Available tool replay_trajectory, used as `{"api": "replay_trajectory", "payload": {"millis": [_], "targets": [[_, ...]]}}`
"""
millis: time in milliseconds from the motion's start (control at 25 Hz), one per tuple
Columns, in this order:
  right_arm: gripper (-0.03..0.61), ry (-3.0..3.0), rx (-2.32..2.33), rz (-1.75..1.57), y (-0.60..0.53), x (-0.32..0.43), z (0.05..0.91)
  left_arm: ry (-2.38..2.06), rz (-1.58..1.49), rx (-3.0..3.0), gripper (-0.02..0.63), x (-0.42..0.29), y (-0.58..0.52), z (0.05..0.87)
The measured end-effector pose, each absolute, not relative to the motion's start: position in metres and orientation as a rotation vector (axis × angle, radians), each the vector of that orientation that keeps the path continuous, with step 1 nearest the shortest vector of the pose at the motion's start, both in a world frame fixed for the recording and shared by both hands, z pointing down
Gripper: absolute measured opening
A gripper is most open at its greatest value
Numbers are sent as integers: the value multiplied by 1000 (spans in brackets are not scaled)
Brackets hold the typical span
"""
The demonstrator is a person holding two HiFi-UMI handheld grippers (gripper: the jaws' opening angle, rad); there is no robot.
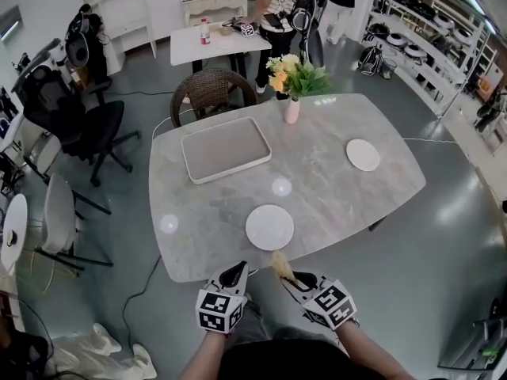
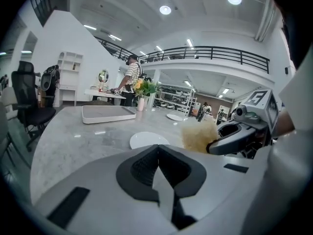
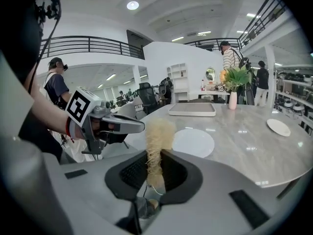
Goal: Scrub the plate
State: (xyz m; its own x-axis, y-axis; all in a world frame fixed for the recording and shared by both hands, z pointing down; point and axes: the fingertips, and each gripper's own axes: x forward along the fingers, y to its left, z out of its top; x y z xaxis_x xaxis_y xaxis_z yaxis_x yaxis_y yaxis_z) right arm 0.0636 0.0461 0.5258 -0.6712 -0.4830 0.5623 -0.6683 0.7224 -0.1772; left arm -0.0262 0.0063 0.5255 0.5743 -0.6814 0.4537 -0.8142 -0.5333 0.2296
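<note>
As far as the views show, scrubbing has not begun. Both tools hang at the near edge of the worktop (image 1: 333,196), short of the plate and not touching it.

The left gripper (image 1: 234,274) has its fingers pressed fully together with nothing between them. In its own view the dark pads meet in a closed seam.

Just to its right, the right gripper (image 1: 290,280) has its fingers clamped on a pale, fibrous scrubber (image 1: 280,264). The tuft stands up out of the fingers and points toward the plate. So picking up the tool looks done, and that is the only step I would count as finished.

The nearer plate (image 1: 269,226) is the likely one to scrub. It lies flat on the worktop just beyond the two grippers, near the front edge and roughly between them. It looks plain white, and I cannot tell from here whether it is dirty or wet.

What seems left is nearly the whole job: bring the scrubber down onto the plate, rub across its face, and perhaps steady the rim with the empty left gripper.

Counted from left to right:
- **Grippers:** two, with one scrubber held in the right one.
- **Tray:** one shallow rectangular tray (image 1: 226,149) on the far left part of the worktop.
- **Plates:** two white plates, the near one and a smaller-looking one (image 1: 363,154) well apart to the right.
- **Vase:** one vase (image 1: 292,109) of flowers at the far edge, between tray and far plate.
</note>
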Motion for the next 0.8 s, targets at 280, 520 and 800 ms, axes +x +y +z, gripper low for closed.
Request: {"api": "replay_trajectory", "payload": {"millis": [280, 520, 800], "targets": [[61, -2481, 811, 476, 79, 77, 522, -1289, 430, 2359, 14, -14, 46, 522], [61, -2519, 768, 430, 105, 87, 513, -1341, 430, 2334, 14, -1, 80, 522], [61, -2551, 769, 410, 154, 111, 505, -1363, 428, 2349, 14, 28, 125, 519]]}}
